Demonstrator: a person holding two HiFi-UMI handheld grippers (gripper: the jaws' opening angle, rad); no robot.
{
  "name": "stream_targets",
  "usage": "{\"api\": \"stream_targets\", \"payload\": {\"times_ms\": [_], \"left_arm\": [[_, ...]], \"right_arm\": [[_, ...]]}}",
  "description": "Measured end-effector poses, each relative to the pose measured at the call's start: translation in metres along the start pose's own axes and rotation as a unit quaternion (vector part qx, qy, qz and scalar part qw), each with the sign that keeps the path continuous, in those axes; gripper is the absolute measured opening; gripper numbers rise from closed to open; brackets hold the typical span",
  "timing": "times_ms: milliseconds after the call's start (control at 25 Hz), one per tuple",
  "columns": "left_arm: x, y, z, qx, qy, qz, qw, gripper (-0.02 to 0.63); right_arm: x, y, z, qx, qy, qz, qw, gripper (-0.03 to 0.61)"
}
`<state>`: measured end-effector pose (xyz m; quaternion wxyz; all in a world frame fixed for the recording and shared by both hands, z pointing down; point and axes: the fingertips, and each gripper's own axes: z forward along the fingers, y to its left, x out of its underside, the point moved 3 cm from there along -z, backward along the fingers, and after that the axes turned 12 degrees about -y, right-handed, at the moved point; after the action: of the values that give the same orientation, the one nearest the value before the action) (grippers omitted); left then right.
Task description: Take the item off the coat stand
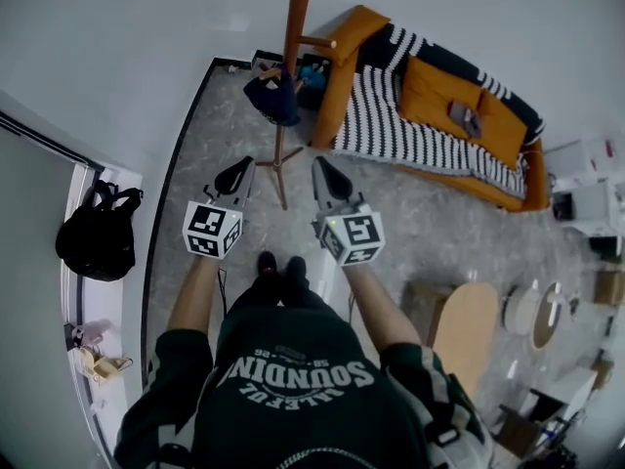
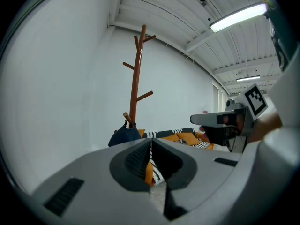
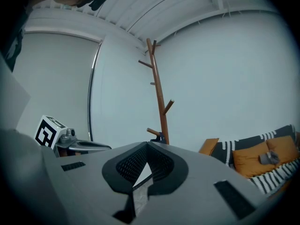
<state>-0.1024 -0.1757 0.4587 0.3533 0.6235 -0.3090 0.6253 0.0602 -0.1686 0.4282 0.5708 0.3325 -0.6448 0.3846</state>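
Hanging from a low peg of the wooden coat stand [image 1: 291,37] at the upper centre of the head view, the dark blue item [image 1: 272,99] is well apart from both grippers. The left gripper [image 1: 237,174] and right gripper [image 1: 327,172] sit mid-frame, jaws clenched on nothing, pointing toward the stand. An orange sofa [image 1: 508,130] fills the upper right.

Person is wearing a dark green sweatshirt [image 1: 293,399] with white arched lettering, pale stripes showing on the sleeves, and black shoes [image 1: 279,266]. Grey, black-padded left gripper [image 1: 242,164] and right gripper [image 1: 320,164] are each carrying a white cube with black square markers [image 1: 212,231].
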Motion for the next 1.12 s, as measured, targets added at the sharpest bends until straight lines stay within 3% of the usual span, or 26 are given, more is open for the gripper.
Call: {"api": "stream_targets", "payload": {"times_ms": [640,840,960,1120], "left_arm": [[0.063,0.005,0.008,-0.023,0.028,-0.036,0.9987,0.002],[0.076,0.01,0.015,-0.024,0.021,-0.049,0.9983,0.11],[0.078,0.013,0.021,-0.018,0.015,-0.051,0.9984,0.251],[0.083,0.02,0.025,-0.022,0.015,-0.054,0.9982,0.255]], "right_arm": [[0.048,-0.009,0.018,-0.028,0.044,0.003,0.999,-0.002],[0.059,-0.006,0.013,-0.027,0.063,0.008,0.998,-0.002],[0.064,-0.006,0.014,-0.029,0.05,0.013,0.998,-0.002],[0.071,-0.008,0.011,-0.028,0.057,0.016,0.998,-0.002]]}}
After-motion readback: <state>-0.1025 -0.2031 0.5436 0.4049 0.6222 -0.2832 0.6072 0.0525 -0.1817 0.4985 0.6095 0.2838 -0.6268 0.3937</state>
